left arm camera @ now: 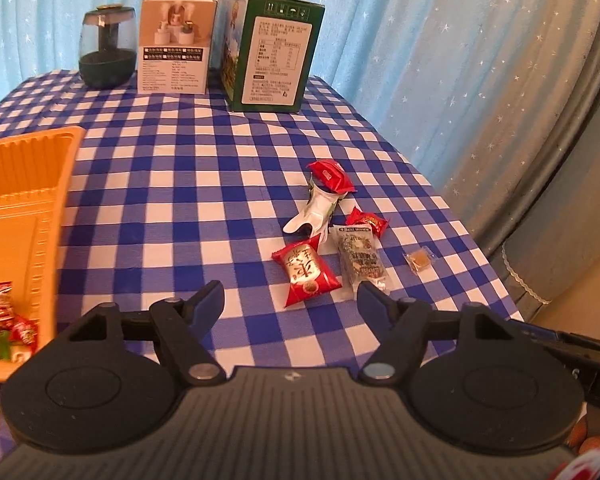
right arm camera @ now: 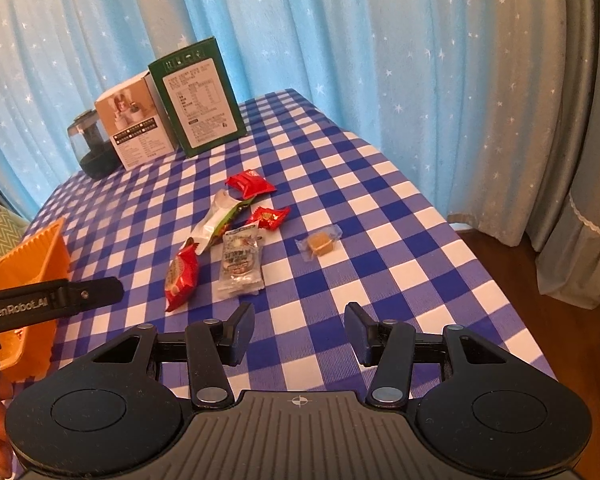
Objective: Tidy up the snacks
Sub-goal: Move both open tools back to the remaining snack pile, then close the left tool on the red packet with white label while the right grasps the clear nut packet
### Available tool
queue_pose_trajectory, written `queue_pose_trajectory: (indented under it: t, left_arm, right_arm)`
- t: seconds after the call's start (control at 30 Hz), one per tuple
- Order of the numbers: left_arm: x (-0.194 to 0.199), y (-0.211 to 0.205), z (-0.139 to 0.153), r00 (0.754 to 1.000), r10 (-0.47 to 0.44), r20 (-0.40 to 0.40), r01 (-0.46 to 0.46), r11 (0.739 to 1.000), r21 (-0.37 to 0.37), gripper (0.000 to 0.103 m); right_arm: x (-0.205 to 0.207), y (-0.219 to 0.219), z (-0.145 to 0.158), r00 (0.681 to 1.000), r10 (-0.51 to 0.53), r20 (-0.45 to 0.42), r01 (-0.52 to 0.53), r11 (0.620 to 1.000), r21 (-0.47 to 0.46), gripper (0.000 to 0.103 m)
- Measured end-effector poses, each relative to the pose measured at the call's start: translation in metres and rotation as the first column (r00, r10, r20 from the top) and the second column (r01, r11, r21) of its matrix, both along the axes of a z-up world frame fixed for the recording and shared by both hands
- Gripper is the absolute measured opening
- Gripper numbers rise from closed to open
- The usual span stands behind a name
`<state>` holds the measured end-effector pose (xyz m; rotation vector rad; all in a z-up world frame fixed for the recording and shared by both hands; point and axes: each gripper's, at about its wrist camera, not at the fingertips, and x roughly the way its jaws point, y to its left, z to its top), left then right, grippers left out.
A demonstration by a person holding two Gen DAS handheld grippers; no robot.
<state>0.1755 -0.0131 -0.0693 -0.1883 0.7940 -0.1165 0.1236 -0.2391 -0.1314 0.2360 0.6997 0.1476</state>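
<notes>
Several wrapped snacks lie on the checked tablecloth: a large red packet (left arm camera: 307,274) (right arm camera: 181,276), a clear packet with a dark bar (left arm camera: 361,258) (right arm camera: 241,264), a white-green wrapper (left arm camera: 314,212) (right arm camera: 216,220), a red packet at the back (left arm camera: 331,176) (right arm camera: 251,184), a small red candy (left arm camera: 367,221) (right arm camera: 269,217) and a small brown sweet (left arm camera: 420,260) (right arm camera: 319,243). An orange tray (left arm camera: 28,184) (right arm camera: 28,264) at the left holds several candies (left arm camera: 4,320). My left gripper (left arm camera: 291,300) is open and empty, just short of the large red packet. My right gripper (right arm camera: 300,322) is open and empty, nearer than the snacks.
At the back of the table stand a dark glass jar (left arm camera: 107,48) (right arm camera: 90,148), a white box (left arm camera: 176,44) (right arm camera: 134,128) and a green box (left arm camera: 274,54) (right arm camera: 198,100). Blue star curtains hang behind. The table's right edge (right arm camera: 480,248) drops to a wooden floor. The left gripper's body (right arm camera: 48,300) shows at the left.
</notes>
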Motion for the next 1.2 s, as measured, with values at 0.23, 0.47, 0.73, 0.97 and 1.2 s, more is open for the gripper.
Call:
queue_pose_trajectory:
  t: [0.23,0.47,0.73,0.97,1.2]
  left_arm:
    - [0.032,-0.003,-0.023,1.0,0.008,-0.023,-0.009,0.999,-0.036,0.064]
    - [0.054,-0.007,-0.043,0.999,-0.009,-0.047,0.007,0.999,-0.047,0.052]
    - [0.074,-0.012,-0.06,0.997,-0.029,-0.075,0.023,0.996,-0.086,0.034]
    - [0.065,-0.007,-0.054,0.994,-0.071,-0.088,0.073,0.997,0.02,0.023]
    - [0.051,0.015,-0.053,0.995,-0.052,-0.086,0.059,0.995,0.078,0.023]
  right_arm:
    - [0.021,0.006,-0.008,1.0,0.018,0.011,-0.018,1.0,0.003,0.05]
    - [0.042,0.003,-0.017,1.0,0.008,0.005,-0.008,1.0,0.006,0.05]
    - [0.052,0.003,-0.025,1.0,0.003,-0.002,-0.003,1.0,0.009,0.05]
    - [0.059,0.016,-0.029,0.998,0.063,0.014,-0.063,0.998,0.008,0.05]
    - [0.081,0.04,-0.032,0.987,0.154,0.039,-0.155,0.988,0.006,0.05]
